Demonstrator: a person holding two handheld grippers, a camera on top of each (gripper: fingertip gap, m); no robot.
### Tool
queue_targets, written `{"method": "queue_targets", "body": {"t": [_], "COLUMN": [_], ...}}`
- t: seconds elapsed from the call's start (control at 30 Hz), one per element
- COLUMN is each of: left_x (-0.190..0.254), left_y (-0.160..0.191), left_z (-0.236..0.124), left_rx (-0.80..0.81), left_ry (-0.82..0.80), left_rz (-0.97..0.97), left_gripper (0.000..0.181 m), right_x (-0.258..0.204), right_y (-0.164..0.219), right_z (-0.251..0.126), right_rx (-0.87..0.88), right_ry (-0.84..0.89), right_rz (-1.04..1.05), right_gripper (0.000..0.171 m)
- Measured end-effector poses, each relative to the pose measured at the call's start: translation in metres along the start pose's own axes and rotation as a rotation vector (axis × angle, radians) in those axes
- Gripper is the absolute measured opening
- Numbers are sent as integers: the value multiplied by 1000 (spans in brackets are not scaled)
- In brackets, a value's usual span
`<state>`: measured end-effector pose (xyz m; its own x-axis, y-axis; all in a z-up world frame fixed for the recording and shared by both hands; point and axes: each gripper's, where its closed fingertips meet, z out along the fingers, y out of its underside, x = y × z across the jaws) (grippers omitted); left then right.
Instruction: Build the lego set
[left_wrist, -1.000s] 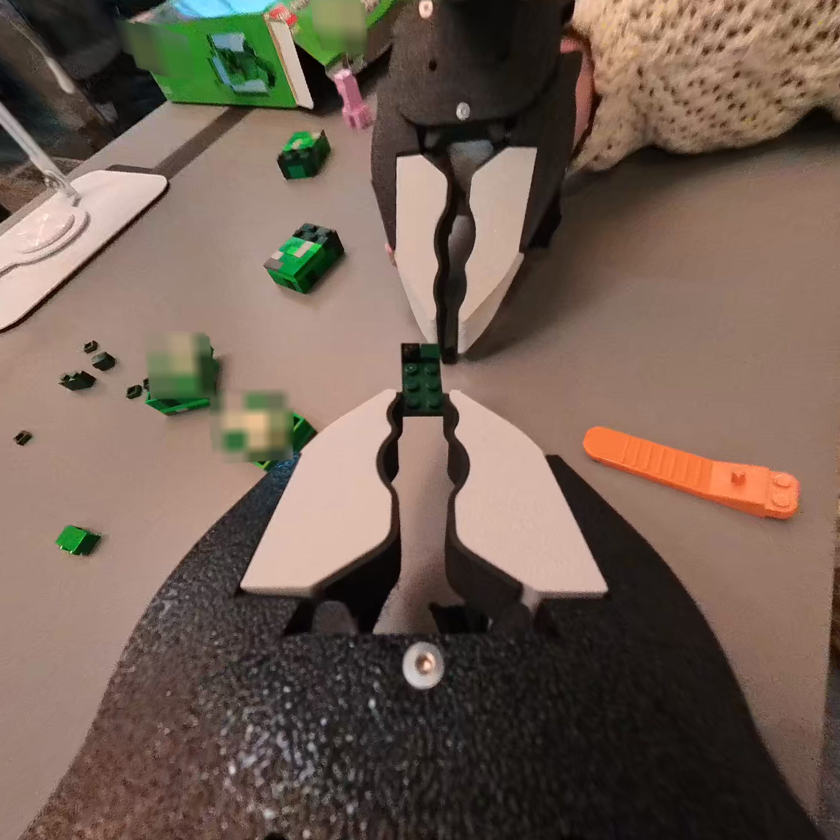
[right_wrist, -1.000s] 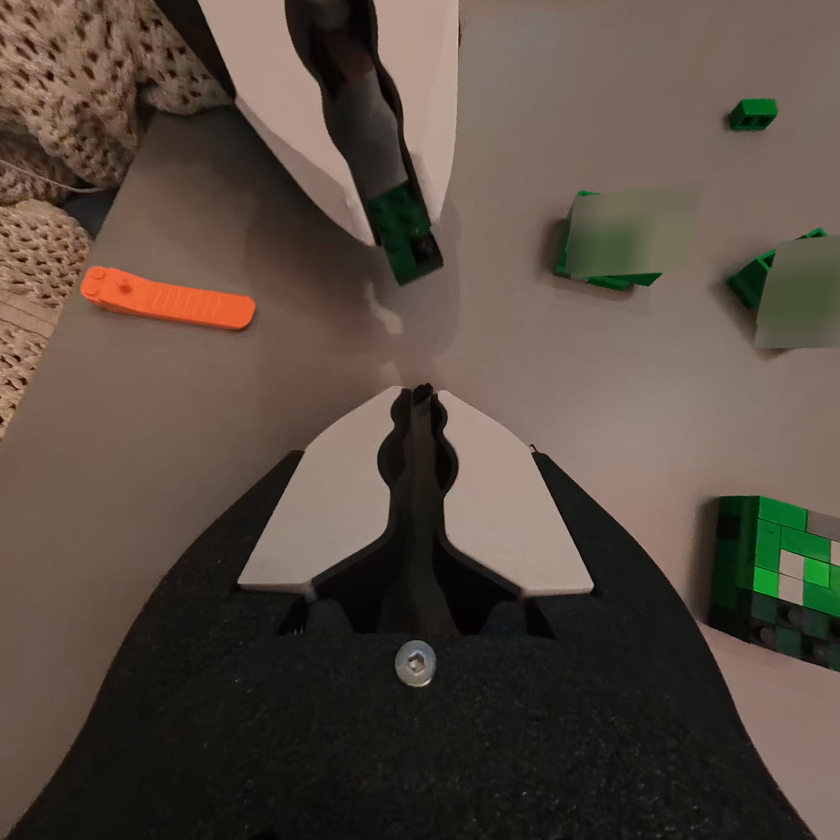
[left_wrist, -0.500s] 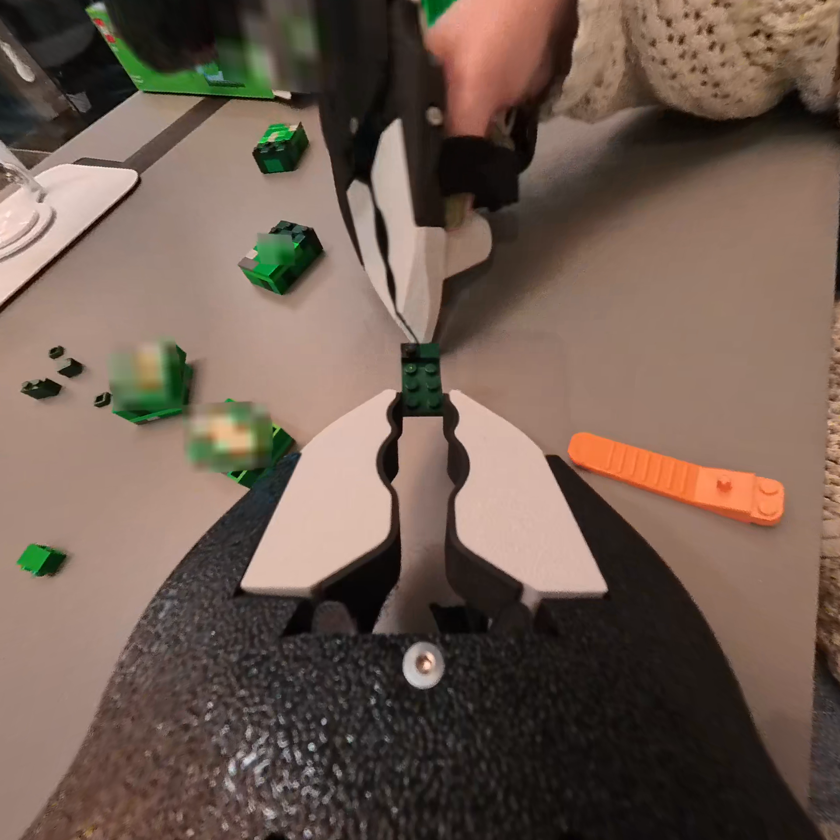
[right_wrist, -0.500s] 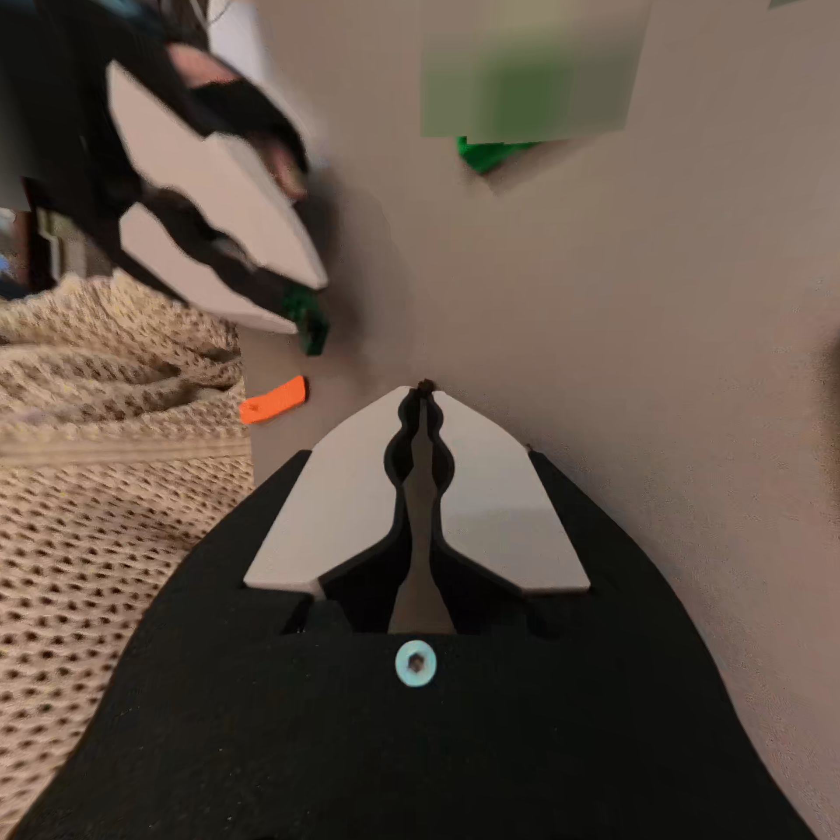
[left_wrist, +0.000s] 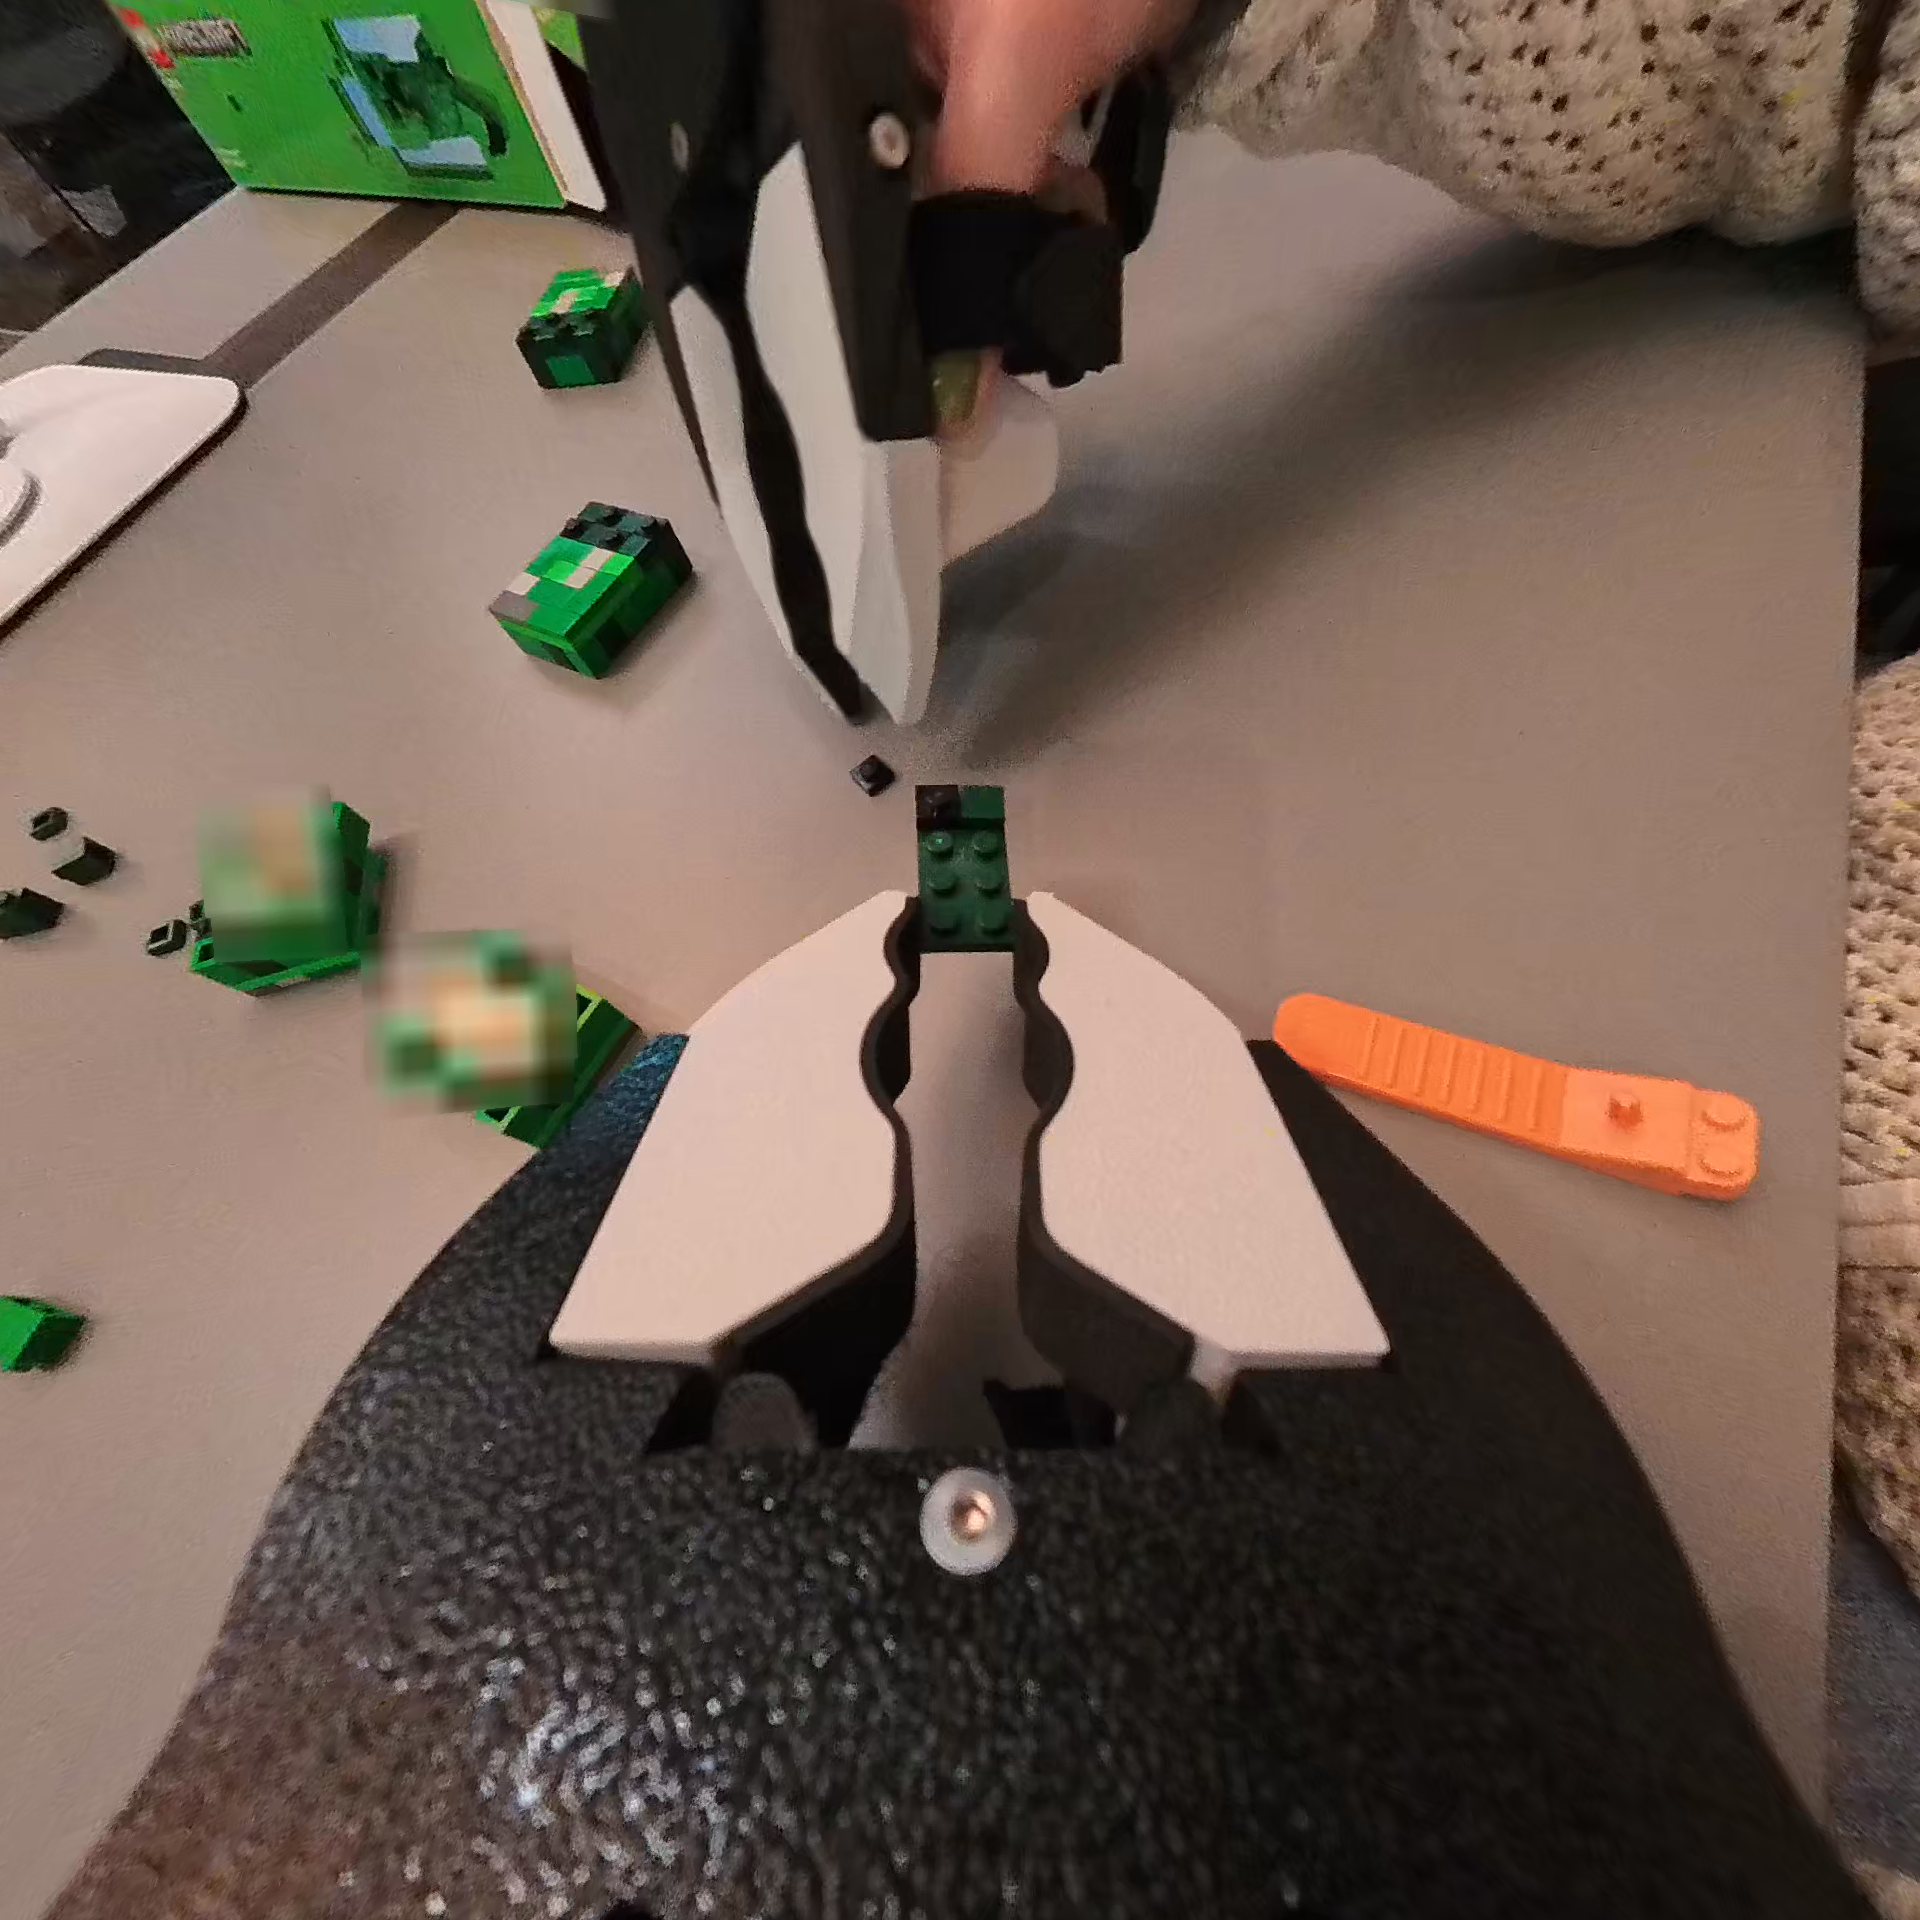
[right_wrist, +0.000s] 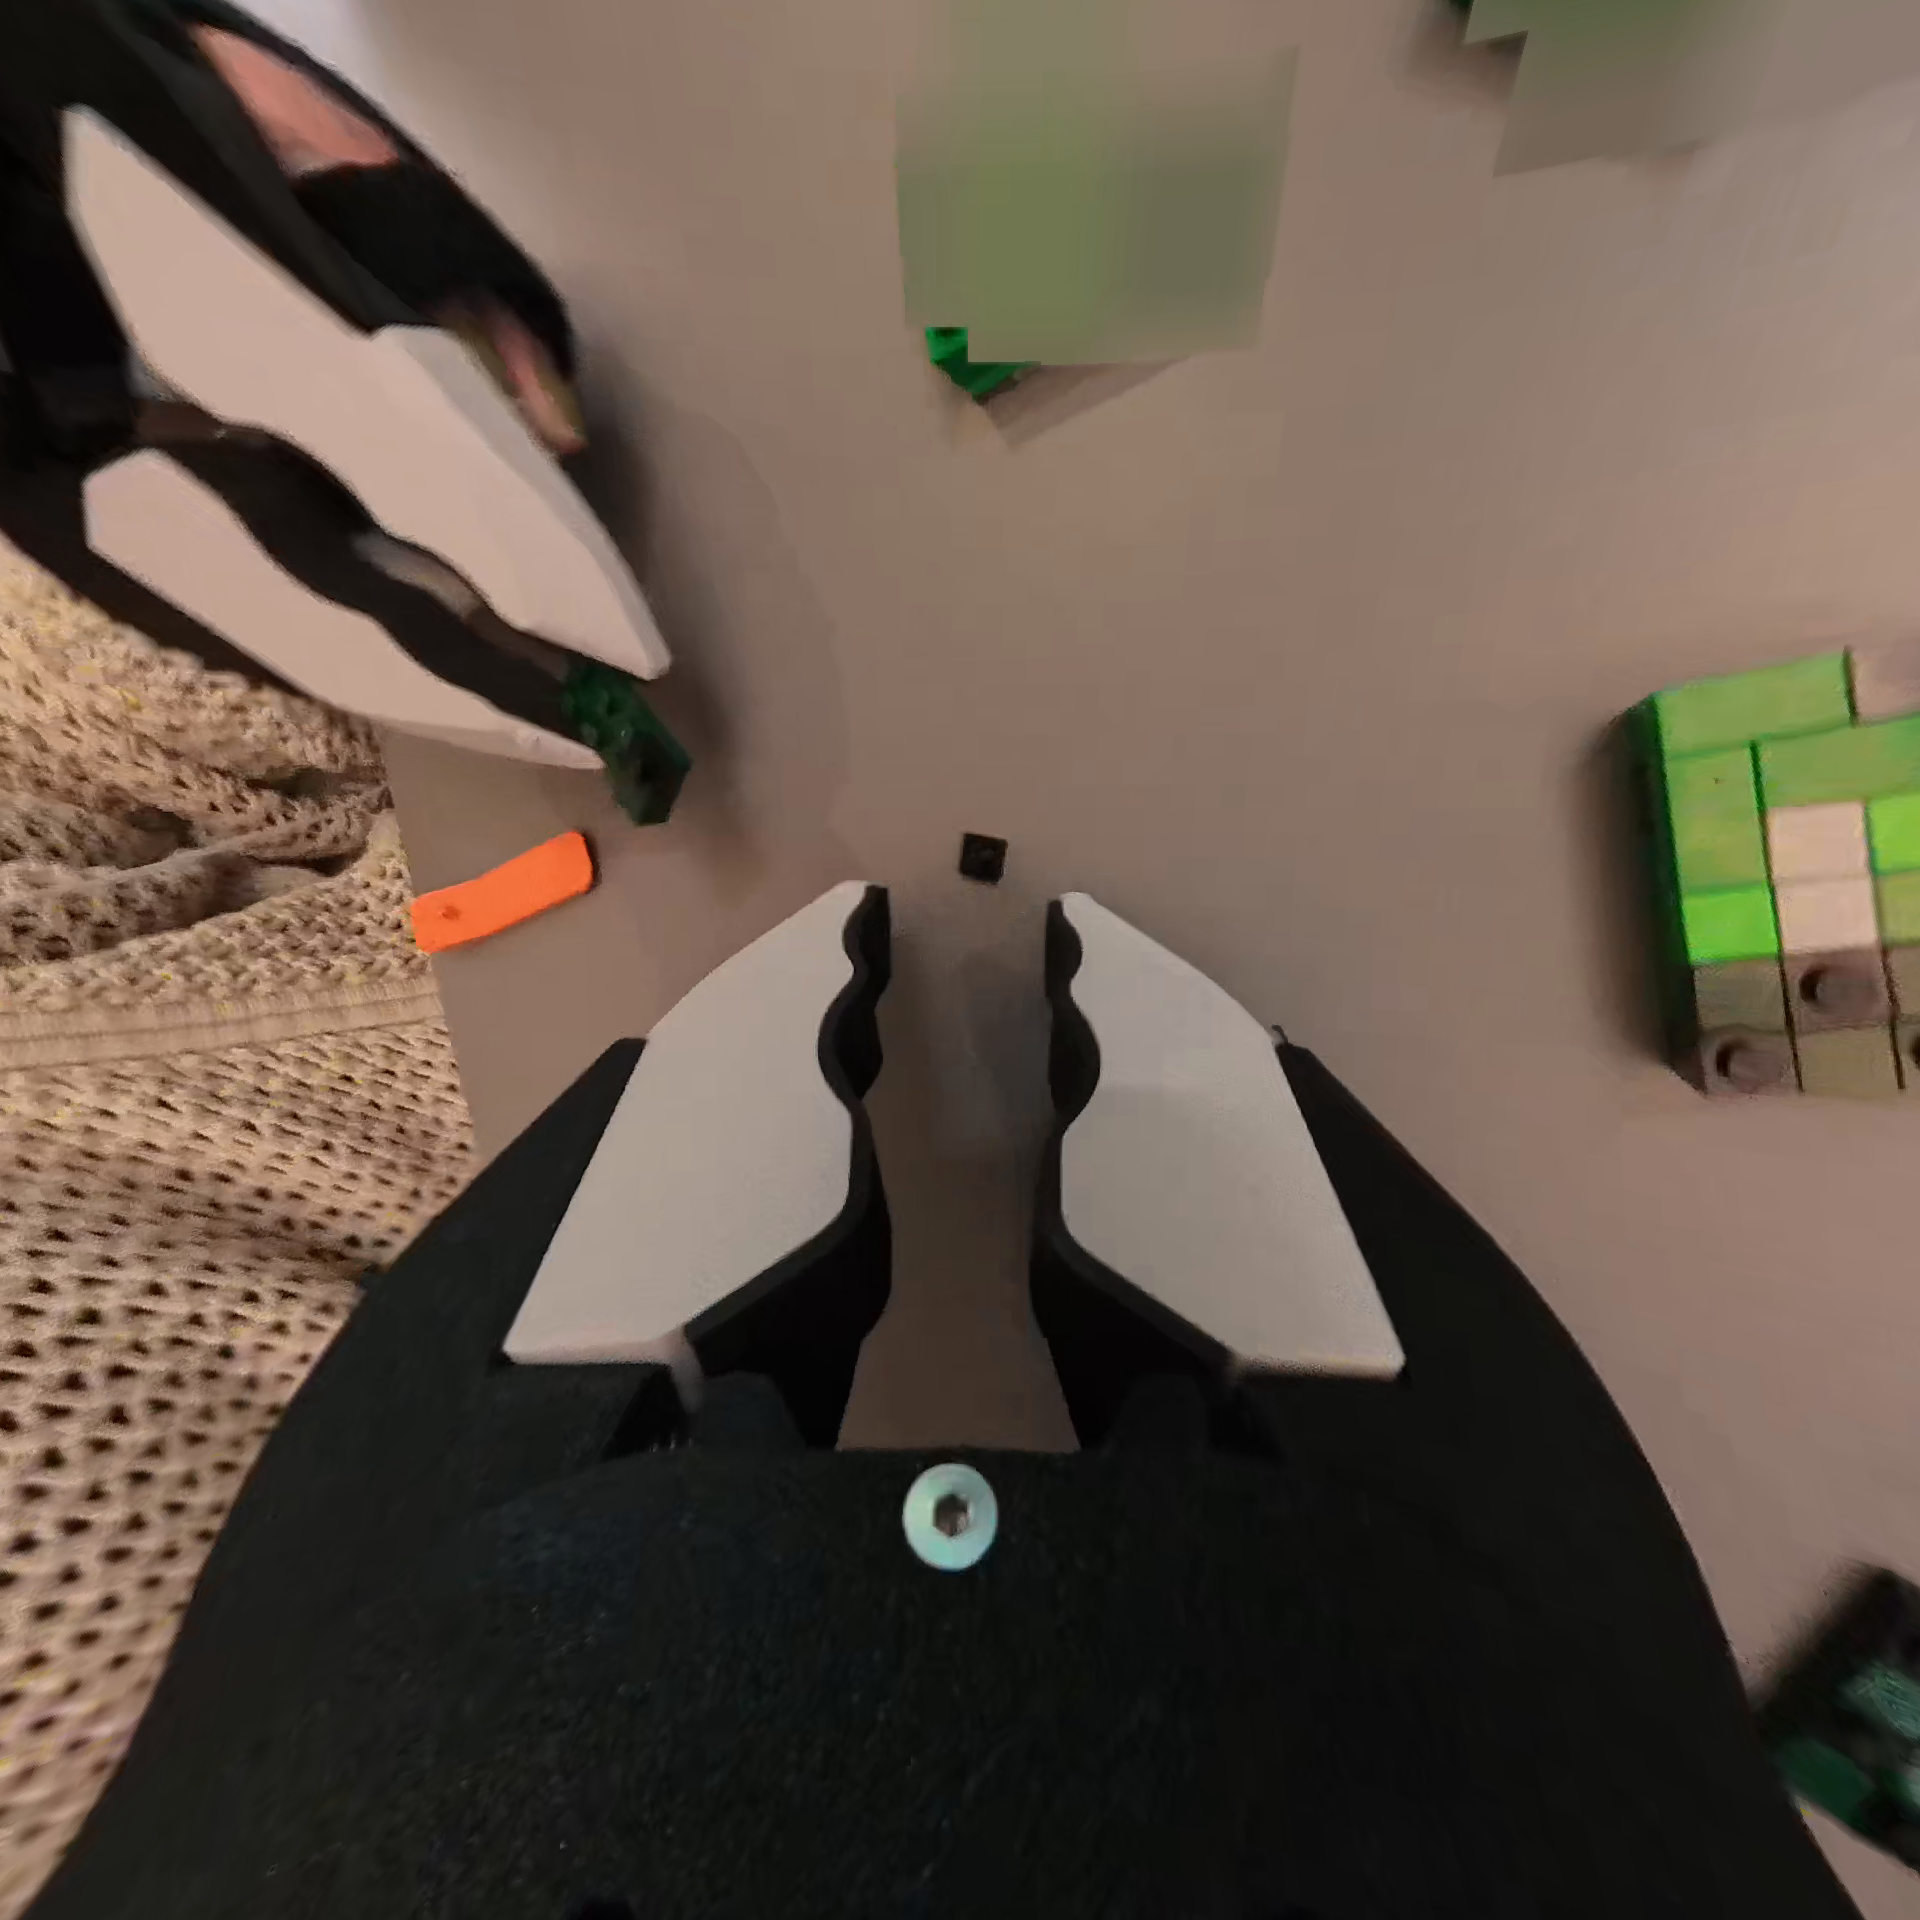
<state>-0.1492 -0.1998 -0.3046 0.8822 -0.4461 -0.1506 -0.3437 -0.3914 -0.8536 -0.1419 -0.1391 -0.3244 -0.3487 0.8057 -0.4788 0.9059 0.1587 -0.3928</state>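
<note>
My left gripper (left_wrist: 966, 920) is shut on a dark green studded plate (left_wrist: 964, 883) and holds it just above the grey table. The plate carries a small black piece at its far end. My right gripper (right_wrist: 966, 902) is open and empty. A tiny black piece (right_wrist: 982, 857) lies on the table just beyond its tips. In the left wrist view this piece (left_wrist: 871, 774) sits between the right gripper's tips (left_wrist: 873, 707) and the plate. The right wrist view shows the left gripper (right_wrist: 623, 717) at upper left with the green plate (right_wrist: 634, 748).
An orange brick separator (left_wrist: 1517, 1096) lies to the right. Built green blocks (left_wrist: 592, 603) (left_wrist: 582, 327) and small loose green pieces (left_wrist: 36, 1332) lie to the left. A green box (left_wrist: 343, 94) and a white mat (left_wrist: 94, 457) are at the back left. A large green block (right_wrist: 1787, 883) is on the right. My right fingertips sit around 7 centimeters from my left ones.
My right gripper was shut on a tiny dark piece; it has opened and the black piece now lies on the table. The left gripper still holds the green plate.
</note>
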Motion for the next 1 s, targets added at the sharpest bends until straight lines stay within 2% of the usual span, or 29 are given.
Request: {"method": "queue_targets", "body": {"t": [0.13,0.3,0.47,0.53,0.7,0.83,0.9,1.0], "left_x": [1,1,1,1,0,4,3,-9], "left_y": [4,9,10,11,12,3,4,14], "left_z": [1,2,3,4,6,14,18,19], "left_rx": [-9,-35,-48,-53,-67,-38,-74,-152], "left_ry": [17,16,13,15,22,91,106,59], "left_rz": [-13,-17,-19,-20,-24,-41,-32,-14], "left_gripper": [16,16,16,16,16,16,16,16], "right_x": [-2,3,5,5,1,-10,-5,4], "right_y": [-3,0,-2,-2,-3,-8,-4,3], "right_z": [3,11,13,13,14,3,-3,-2], "right_rx": [114,165,181,184,194,292,293,279], "right_ry": [73,230,291,292,309,284,307,286], "right_rz": [-268,-393,-399,-419,-512,-623,-659,-592], "right_gripper": [24,19,17,7,0,0,0,10]}}
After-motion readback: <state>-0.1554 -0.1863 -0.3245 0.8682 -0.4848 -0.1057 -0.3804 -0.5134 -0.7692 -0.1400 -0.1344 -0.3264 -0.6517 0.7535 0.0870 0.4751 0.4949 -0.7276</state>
